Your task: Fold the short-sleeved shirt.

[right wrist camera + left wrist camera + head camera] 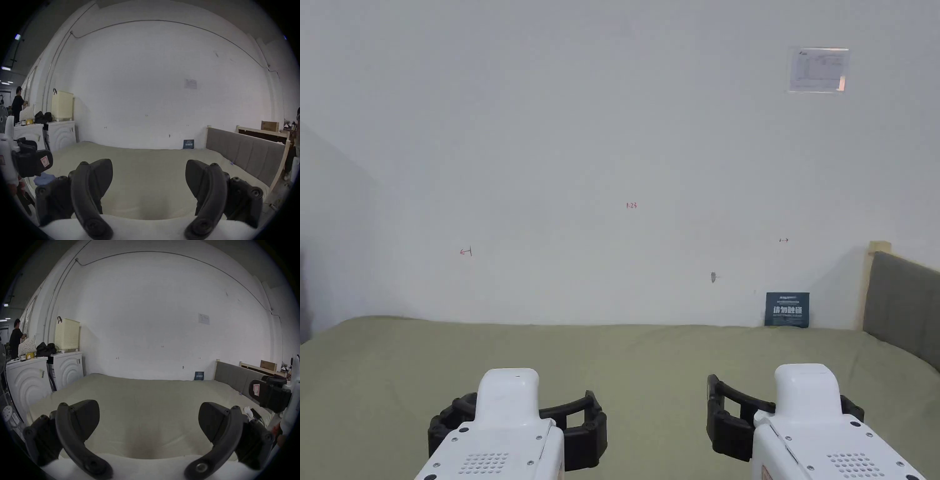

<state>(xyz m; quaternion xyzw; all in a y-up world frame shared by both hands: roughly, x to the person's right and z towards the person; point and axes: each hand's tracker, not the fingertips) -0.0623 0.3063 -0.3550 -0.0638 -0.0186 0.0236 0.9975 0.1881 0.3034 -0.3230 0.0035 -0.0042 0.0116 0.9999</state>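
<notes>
both grippers are held side by side above the near part of a bed (625,362) covered in a pale green sheet. the left gripper (148,417) has its jaws spread wide with nothing between them, and the right gripper (149,176) likewise. i cannot tell where the short-sleeved shirt lies; a bluish bit of cloth (43,177) sits low beside the left gripper.

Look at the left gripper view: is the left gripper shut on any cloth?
No: the left gripper has its jaws wide apart, with just the bare green sheet showing between them.
</notes>
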